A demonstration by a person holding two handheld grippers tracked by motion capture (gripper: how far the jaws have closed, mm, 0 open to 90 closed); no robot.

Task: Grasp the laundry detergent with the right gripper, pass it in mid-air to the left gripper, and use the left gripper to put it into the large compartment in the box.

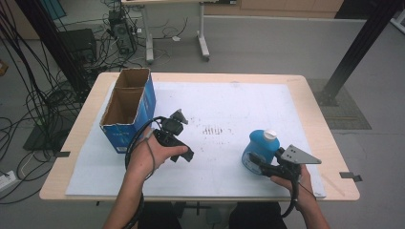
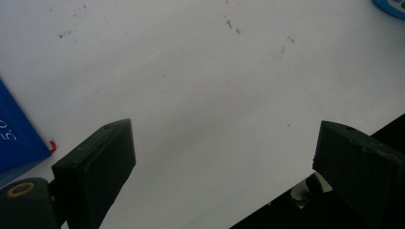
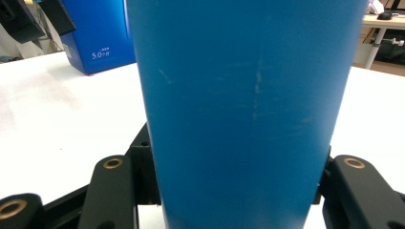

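**High view: blue bottle clamped at the table's right**

Right gripper [image 1: 258,161] has its jaws closed on the sides of the blue bottle [image 1: 260,147], which stands upright on the white sheet [image 1: 224,105] with its white cap [image 1: 270,134] on top. Left gripper [image 1: 180,125] hovers near the blue cardboard box [image 1: 129,109], jaws wide apart and holding nothing.

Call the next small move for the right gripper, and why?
Probably lift the blue bottle a little off the white mat. The right gripper has its jaws closed on the bottle's sides, the bottle stands upright, and the open cardboard box, a likely target, lies across the mat.
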